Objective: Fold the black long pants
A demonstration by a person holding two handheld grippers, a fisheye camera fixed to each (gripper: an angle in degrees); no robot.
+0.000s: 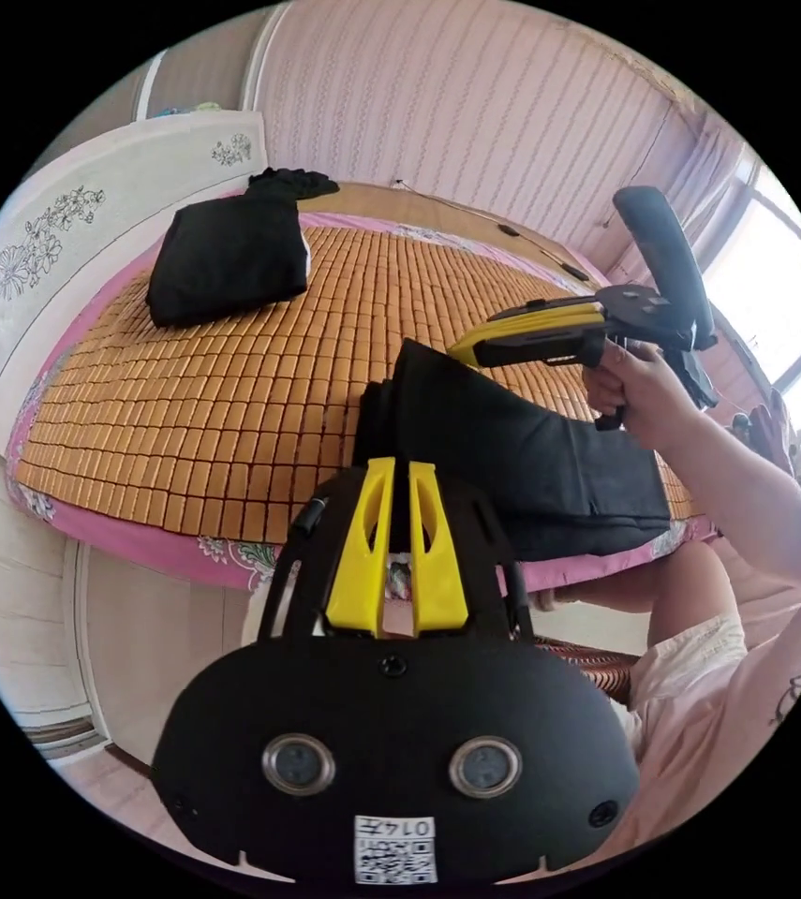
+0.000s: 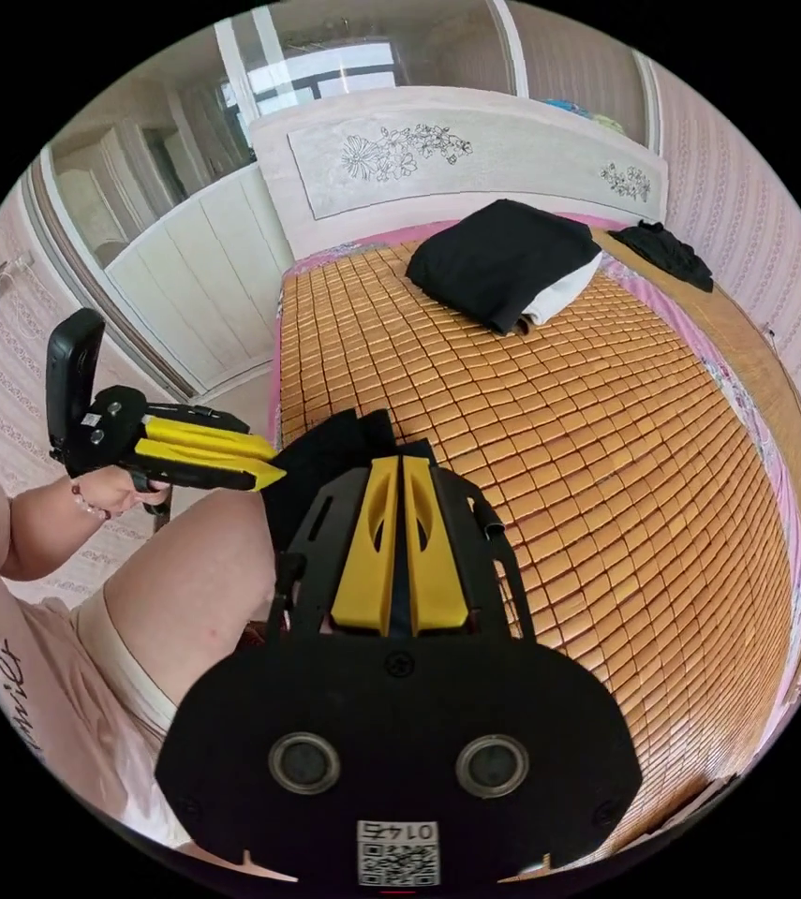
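Folded clothes (image 2: 503,262) far across mat (image 2: 606,449) from pants (image 1: 531,459).

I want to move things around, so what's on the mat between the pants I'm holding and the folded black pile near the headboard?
Nothing: in the left gripper view, bare bamboo mat separates the black pants from the folded pile.

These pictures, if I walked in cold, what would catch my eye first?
Probably the yellow-jawed left claw at the near edge of the bed, its jaws close together over the black long pants lying on the orange bamboo mat. The right claw meets the same pants at their raised far corner. Near the flowered headboard lies a folded black pile.
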